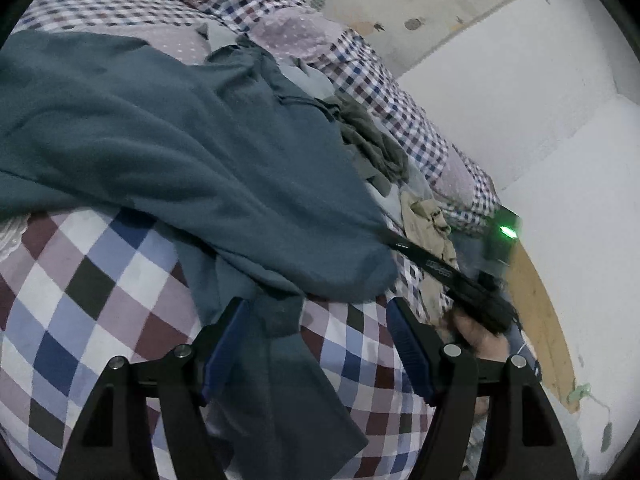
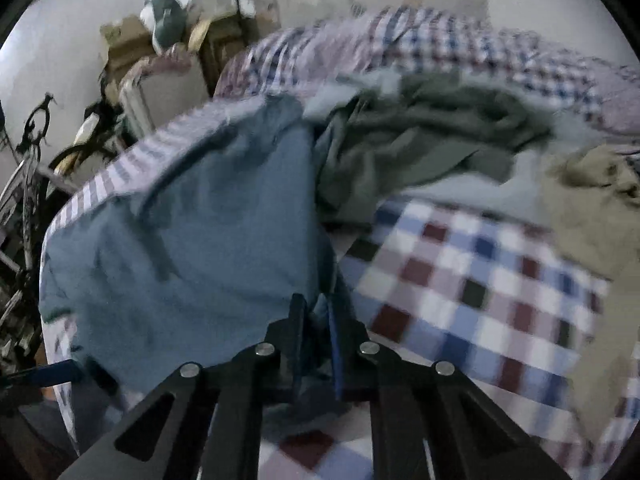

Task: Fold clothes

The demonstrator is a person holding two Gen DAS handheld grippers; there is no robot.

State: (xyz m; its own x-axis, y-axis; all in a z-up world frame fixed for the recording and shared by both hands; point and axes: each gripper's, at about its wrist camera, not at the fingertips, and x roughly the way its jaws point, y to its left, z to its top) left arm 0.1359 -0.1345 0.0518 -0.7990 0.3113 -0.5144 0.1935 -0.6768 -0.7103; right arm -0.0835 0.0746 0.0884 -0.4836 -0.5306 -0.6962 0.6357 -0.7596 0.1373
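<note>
Grippers, 2: left gripper (image 1: pixel 316 312) spread wide over teal garment (image 1: pixel 180 152) on checked bedspread (image 1: pixel 80 280); right gripper (image 2: pixel 316 308) pinched narrow on the garment's edge.

A teal-blue garment (image 1: pixel 168 152) is lying rumpled, partly spread, beside a crumpled olive-grey garment (image 2: pixel 432 136) and a beige one (image 2: pixel 592 200).

My right wrist view is smeared with motion blur, so the grey-green garment (image 2: pixel 432 136) and the clutter by the wall (image 2: pixel 36 168) lose their detail. In my left wrist view the teal garment (image 1: pixel 168 152) runs off the left edge, and it hides the right tool (image 1: pixel 404 246) tips.
</note>
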